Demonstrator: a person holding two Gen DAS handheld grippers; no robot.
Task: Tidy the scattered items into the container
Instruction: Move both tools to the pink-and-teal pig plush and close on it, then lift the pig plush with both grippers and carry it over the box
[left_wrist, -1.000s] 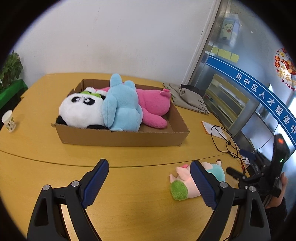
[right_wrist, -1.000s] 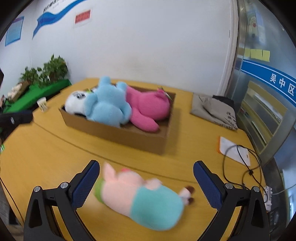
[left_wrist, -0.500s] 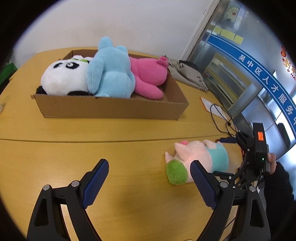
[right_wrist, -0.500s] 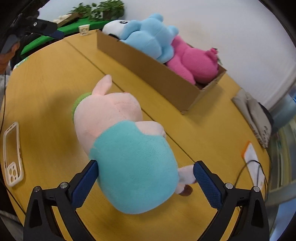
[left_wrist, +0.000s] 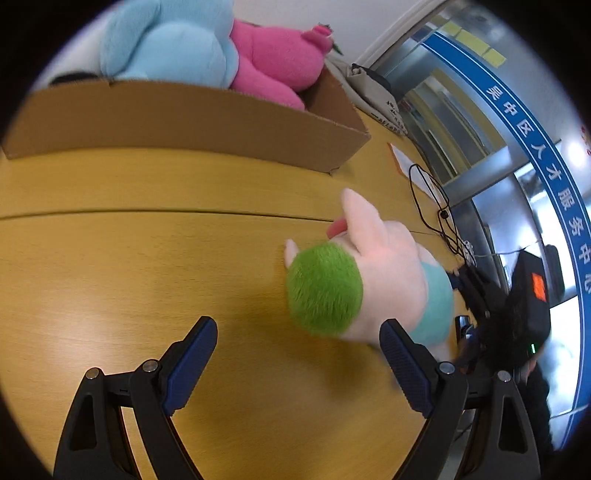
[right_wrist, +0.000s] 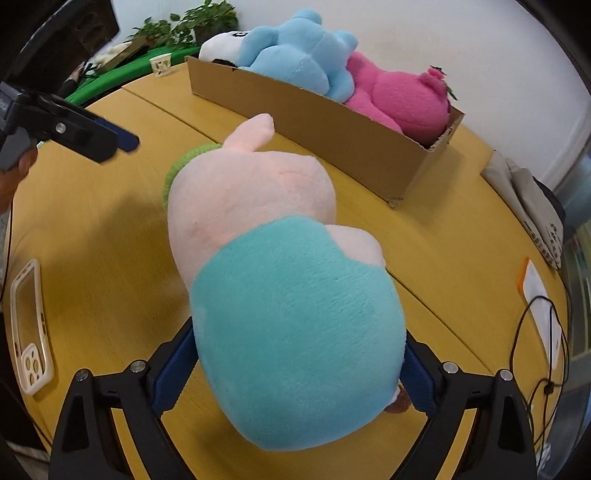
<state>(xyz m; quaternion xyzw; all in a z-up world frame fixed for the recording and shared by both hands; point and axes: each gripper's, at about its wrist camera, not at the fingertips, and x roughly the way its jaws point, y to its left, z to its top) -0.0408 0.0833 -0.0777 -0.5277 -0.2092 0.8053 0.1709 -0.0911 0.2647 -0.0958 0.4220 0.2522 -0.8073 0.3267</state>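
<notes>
A pink plush pig with a teal body and a green tuft lies on the wooden table. My right gripper has its jaws on both sides of the teal body, pressing against it. In the left wrist view the pig lies just ahead and right of my open, empty left gripper, its green tuft facing me. The cardboard box holds a blue plush, a pink plush and a panda; the box also shows in the left wrist view.
A phone case lies at the table's left edge. A paper cup and plants stand beyond the box. A grey bag, a paper sheet and black cables lie on the right. My left gripper shows in the right wrist view.
Both grippers moved in close to the pig. My right jaws closed in from wide open onto the teal body. The left gripper dropped low toward the green tuft, still open.
</notes>
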